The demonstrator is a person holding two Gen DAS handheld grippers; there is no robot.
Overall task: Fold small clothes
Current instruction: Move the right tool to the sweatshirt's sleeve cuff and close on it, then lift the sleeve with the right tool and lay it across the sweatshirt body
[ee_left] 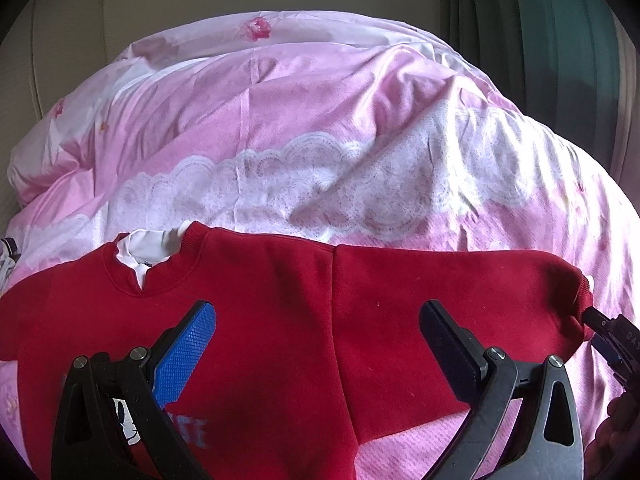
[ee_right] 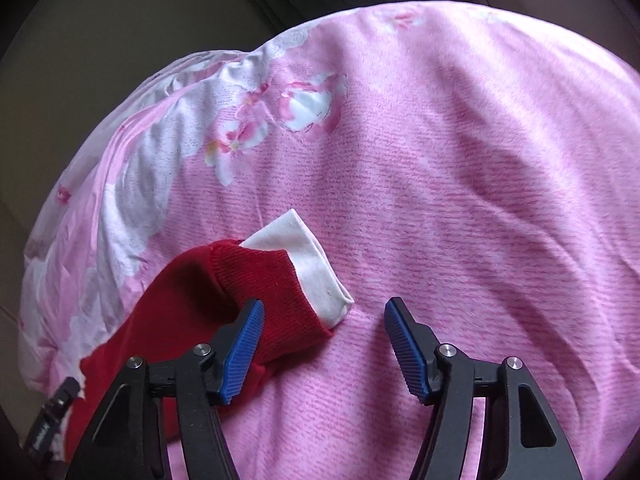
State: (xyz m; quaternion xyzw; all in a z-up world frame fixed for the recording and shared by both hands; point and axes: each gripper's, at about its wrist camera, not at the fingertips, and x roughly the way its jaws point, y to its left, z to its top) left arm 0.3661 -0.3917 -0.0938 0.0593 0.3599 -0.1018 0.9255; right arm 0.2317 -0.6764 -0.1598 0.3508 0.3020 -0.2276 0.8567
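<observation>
Right wrist view: my right gripper, jaws parted, straddles the red knit sweater's cuff; sleeve unfolded, folding barely begun

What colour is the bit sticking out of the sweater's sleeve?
White cuff, poking from the red sweater; clearest in the right wrist view.

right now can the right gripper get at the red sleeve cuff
Probably yes. The right gripper stands open right at the sleeve cuff of the red sweater, which lies flat on the pink bedcover. Its left finger already sits on the sleeve, and nothing blocks the way.
</observation>
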